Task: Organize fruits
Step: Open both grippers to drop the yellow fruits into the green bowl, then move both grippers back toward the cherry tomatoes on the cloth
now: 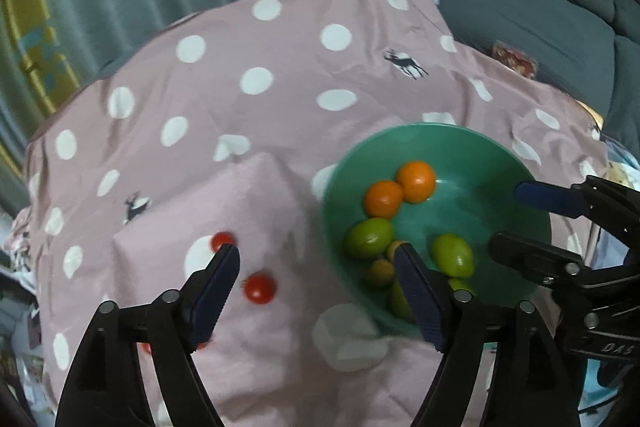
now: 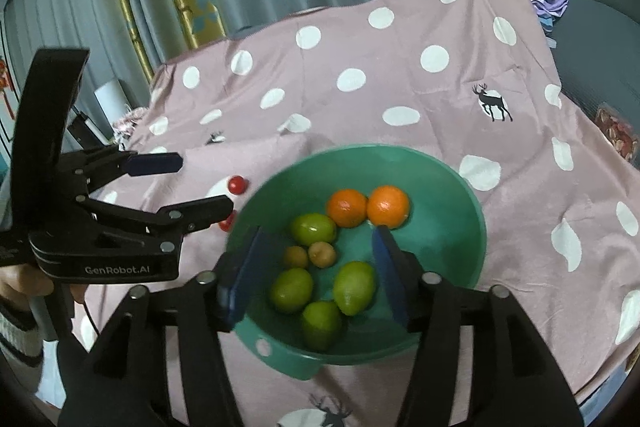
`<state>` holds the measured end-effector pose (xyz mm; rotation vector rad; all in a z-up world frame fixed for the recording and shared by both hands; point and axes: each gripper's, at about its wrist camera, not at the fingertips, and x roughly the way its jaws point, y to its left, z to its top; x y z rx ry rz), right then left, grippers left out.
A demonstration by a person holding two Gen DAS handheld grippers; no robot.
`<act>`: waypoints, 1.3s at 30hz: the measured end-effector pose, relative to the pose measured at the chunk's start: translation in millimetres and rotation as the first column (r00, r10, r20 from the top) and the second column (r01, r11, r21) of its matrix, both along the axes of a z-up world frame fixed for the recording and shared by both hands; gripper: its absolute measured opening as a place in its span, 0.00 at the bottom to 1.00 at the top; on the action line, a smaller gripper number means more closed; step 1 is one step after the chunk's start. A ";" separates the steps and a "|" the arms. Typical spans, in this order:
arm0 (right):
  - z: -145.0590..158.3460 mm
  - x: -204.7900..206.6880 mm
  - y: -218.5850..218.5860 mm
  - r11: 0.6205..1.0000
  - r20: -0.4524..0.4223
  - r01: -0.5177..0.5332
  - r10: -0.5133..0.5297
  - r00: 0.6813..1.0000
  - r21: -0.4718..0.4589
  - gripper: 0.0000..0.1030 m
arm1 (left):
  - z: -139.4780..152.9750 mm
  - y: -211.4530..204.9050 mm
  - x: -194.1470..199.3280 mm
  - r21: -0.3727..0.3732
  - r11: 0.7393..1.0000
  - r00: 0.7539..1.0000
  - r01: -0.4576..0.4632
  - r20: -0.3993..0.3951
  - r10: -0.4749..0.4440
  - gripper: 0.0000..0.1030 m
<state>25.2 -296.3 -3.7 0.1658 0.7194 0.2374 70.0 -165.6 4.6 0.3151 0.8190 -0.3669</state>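
Fruits (image 2: 352, 287) mostly sit in the bowl (image 2: 472, 211) beneath the released, empty right gripper (image 2: 316, 273), while tomatoes (image 1: 259, 287) by the released left gripper (image 1: 320, 267) could roll away if nudged.

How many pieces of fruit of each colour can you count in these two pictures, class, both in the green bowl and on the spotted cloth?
Orange fruits in the green bowl: 2
Green fruits in the bowl: 4
Small brown fruits in the bowl: 2
Small red fruits on the spotted cloth: 2 in clear view; more red shows behind the left hand-held gripper's finger, uncounted
Total: 10
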 end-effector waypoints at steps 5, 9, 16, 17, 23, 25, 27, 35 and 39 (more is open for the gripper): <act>11.3 -6.0 13.0 0.999 0.028 -0.039 0.039 0.999 0.018 0.61 | 6.1 21.8 -9.6 0.000 0.999 0.998 -0.048 0.028 0.048 0.78; 18.1 -9.6 26.5 0.997 0.037 -0.080 0.080 0.996 0.014 0.61 | 6.7 50.0 -17.9 -0.022 0.995 0.995 -0.092 0.023 0.093 0.78; 23.0 -12.7 53.5 0.989 0.035 -0.150 0.150 0.988 -0.007 0.61 | -3.3 119.3 -27.7 -0.054 0.967 0.969 -0.248 -0.013 0.247 0.78; 23.1 -13.9 57.2 0.987 0.034 -0.161 0.161 0.986 -0.012 0.61 | -6.6 132.3 -29.2 -0.058 0.959 0.960 -0.278 -0.024 0.277 0.78; 21.1 -12.9 77.3 0.975 0.014 -0.217 0.218 0.976 -0.034 0.61 | -25.2 184.4 -42.7 -0.069 0.915 0.917 -0.397 -0.075 0.392 0.78; 18.0 -12.5 85.1 0.969 0.001 -0.244 0.245 0.970 -0.038 0.61 | -31.5 194.9 -46.2 -0.071 0.908 0.909 -0.413 -0.091 0.407 0.78; 14.3 -12.3 92.9 0.962 -0.013 -0.271 0.270 0.963 -0.043 0.61 | -39.5 203.5 -50.7 -0.075 0.903 0.903 -0.423 -0.113 0.414 0.78; -4.5 -3.3 130.7 0.930 -0.076 -0.365 0.362 0.929 -0.036 0.61 | -53.6 213.4 -55.1 -0.131 0.902 0.907 -0.411 -0.159 0.390 0.78; -18.8 5.8 149.8 0.918 -0.111 -0.397 0.393 0.913 -0.017 0.61 | -55.3 210.9 -49.9 -0.124 0.911 0.914 -0.394 -0.154 0.375 0.78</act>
